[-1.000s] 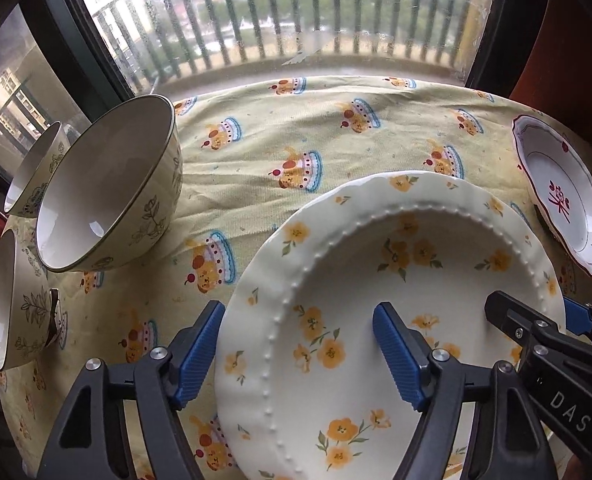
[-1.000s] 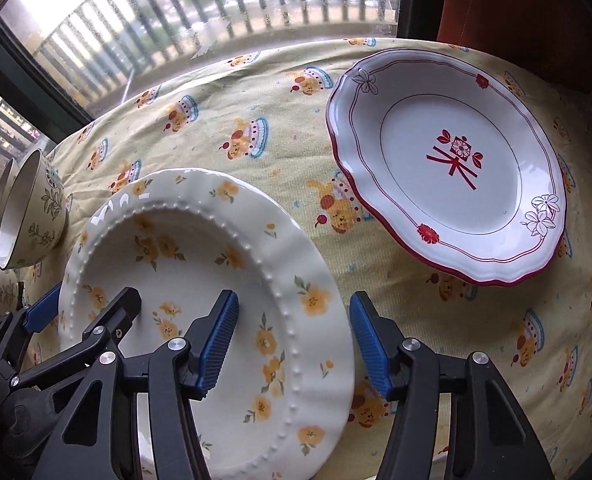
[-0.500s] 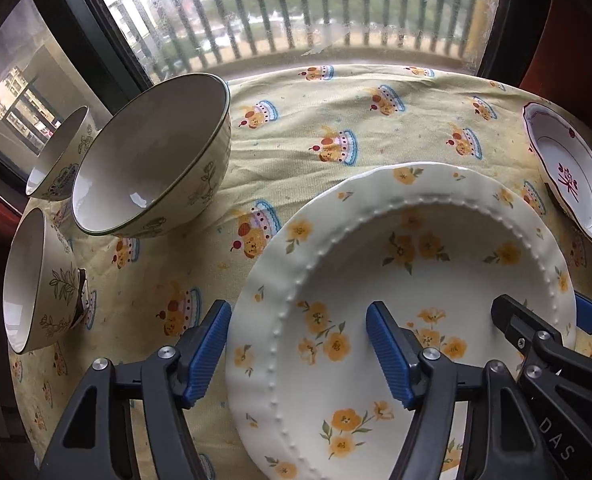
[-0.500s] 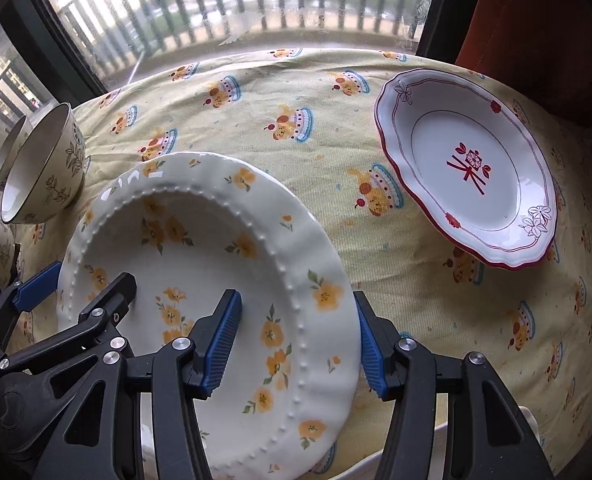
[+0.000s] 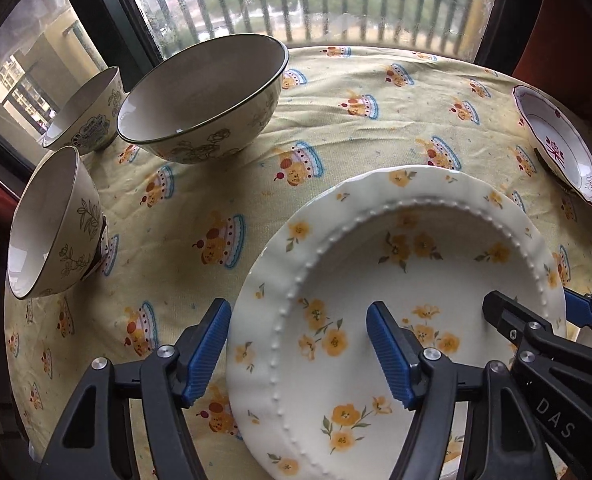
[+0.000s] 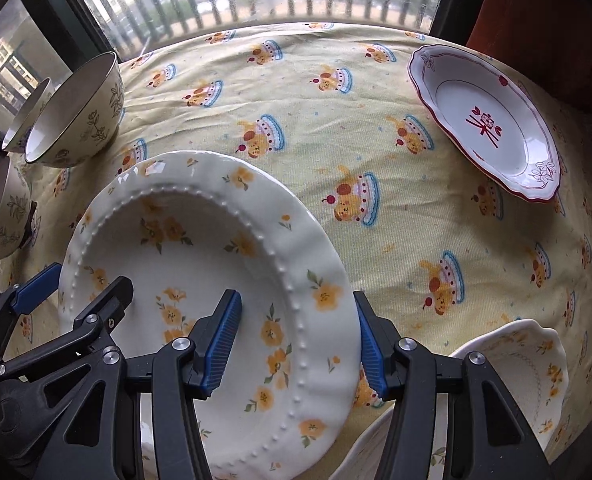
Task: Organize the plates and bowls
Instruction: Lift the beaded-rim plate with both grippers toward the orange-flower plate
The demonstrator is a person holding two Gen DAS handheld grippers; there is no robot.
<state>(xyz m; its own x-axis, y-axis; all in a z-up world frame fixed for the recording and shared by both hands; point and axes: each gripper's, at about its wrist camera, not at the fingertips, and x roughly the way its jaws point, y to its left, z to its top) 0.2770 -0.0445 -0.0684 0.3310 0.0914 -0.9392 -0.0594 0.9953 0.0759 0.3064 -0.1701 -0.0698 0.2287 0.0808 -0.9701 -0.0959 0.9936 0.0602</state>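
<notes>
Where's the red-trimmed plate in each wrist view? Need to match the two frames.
Left wrist: red-trimmed plate sits at the far right edge, upper half, seen small and edge-on.
Right wrist: red-trimmed plate sits upper right, larger, its red centre mark plainly showing.
Shared landmark: the yellow-flowered plate in the near foreground of both views, with the left gripper and right gripper straddling opposite rims.
</notes>
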